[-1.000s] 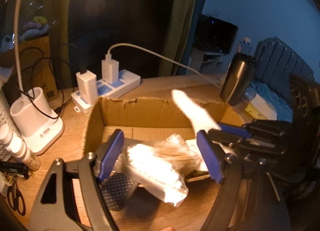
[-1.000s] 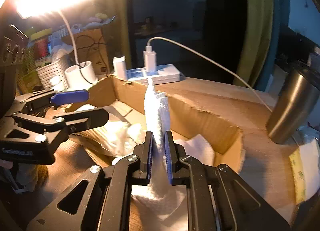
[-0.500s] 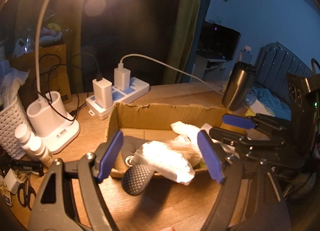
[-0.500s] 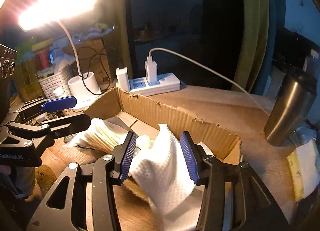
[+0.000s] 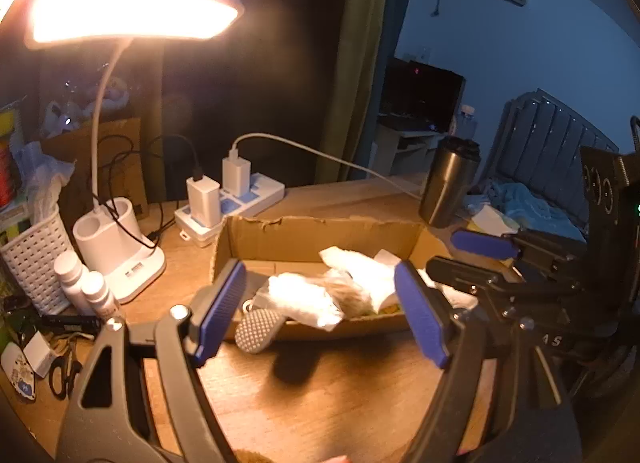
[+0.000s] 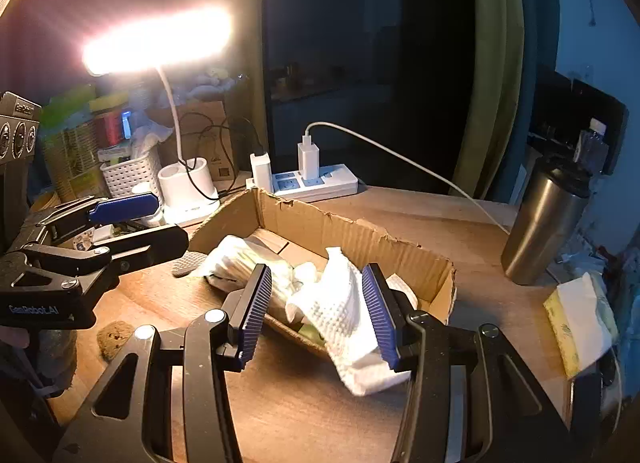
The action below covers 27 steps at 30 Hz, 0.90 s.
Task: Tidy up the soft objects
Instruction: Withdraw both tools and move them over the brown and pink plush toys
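Now both tools stand apart over the cardboard box (image 6: pixel 352 235): the left gripper (image 5: pixel 320 307) is spread wide with nothing between its pads, and the right gripper (image 6: pixel 320 311) is parted with the white waffle cloth (image 6: pixel 344 315) lying loose between its jaws, gripped by neither pad. That cloth drapes over the box's near wall, its lower half hanging outside onto the wooden desk (image 6: pixel 312 415). A crinkled plastic-wrapped bundle (image 6: pixel 240 259) lies inside, spilling over the box's left rim.

The likely trouble is the cloth sliding out altogether, since much of its weight seems to hang past the torn edge; a brush from the right gripper's pad could tip it. The grey dotted item (image 5: pixel 256 329) also pokes over the front wall and could drop out if nudged.

Room is fair in front, where the desk is bare. Behind the box sit a power strip (image 6: pixel 320 181) with chargers and a trailing white cable (image 6: pixel 420 167); a steel tumbler (image 6: pixel 544 231) stands near the right corner, and a lamp base (image 5: pixel 120 247) to the left.
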Each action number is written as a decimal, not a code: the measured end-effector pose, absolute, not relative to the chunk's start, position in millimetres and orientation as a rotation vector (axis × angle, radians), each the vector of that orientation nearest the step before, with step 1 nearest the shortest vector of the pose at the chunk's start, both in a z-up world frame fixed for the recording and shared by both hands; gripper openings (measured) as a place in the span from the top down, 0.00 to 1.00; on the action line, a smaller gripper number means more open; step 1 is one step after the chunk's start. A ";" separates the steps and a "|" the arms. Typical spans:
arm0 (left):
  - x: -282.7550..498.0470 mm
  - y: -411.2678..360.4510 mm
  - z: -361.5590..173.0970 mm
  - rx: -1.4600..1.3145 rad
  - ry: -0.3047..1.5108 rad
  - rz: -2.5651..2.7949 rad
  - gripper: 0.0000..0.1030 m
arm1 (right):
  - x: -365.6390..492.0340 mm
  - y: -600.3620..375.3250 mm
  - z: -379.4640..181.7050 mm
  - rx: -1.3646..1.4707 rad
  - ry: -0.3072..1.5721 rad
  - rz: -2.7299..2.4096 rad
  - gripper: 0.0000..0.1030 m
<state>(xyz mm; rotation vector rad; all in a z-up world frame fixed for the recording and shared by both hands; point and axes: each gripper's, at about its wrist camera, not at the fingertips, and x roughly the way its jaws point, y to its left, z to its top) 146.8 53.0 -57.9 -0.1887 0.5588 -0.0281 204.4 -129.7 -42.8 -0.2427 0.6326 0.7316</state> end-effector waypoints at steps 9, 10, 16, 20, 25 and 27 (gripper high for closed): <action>120.1 47.3 -47.2 -0.176 0.523 -0.026 0.24 | 178.2 -135.9 -27.5 -0.236 0.601 0.724 0.47; 117.5 47.3 -46.3 -0.175 0.519 -0.025 0.23 | 176.3 -137.4 -26.6 -0.234 0.600 0.725 0.45; 101.2 50.0 -42.5 -0.180 0.503 -0.013 0.16 | 160.9 -141.5 -21.9 -0.224 0.589 0.725 0.42; 87.9 51.3 -42.8 -0.184 0.502 -0.009 0.15 | 148.9 -144.1 -22.5 -0.227 0.590 0.723 0.41; 69.4 52.4 -47.2 -0.192 0.507 -0.006 0.15 | 132.8 -147.7 -25.6 -0.224 0.595 0.723 0.41; 62.4 51.5 -49.2 -0.192 0.506 -0.002 0.15 | 125.4 -150.1 -27.0 -0.223 0.598 0.722 0.41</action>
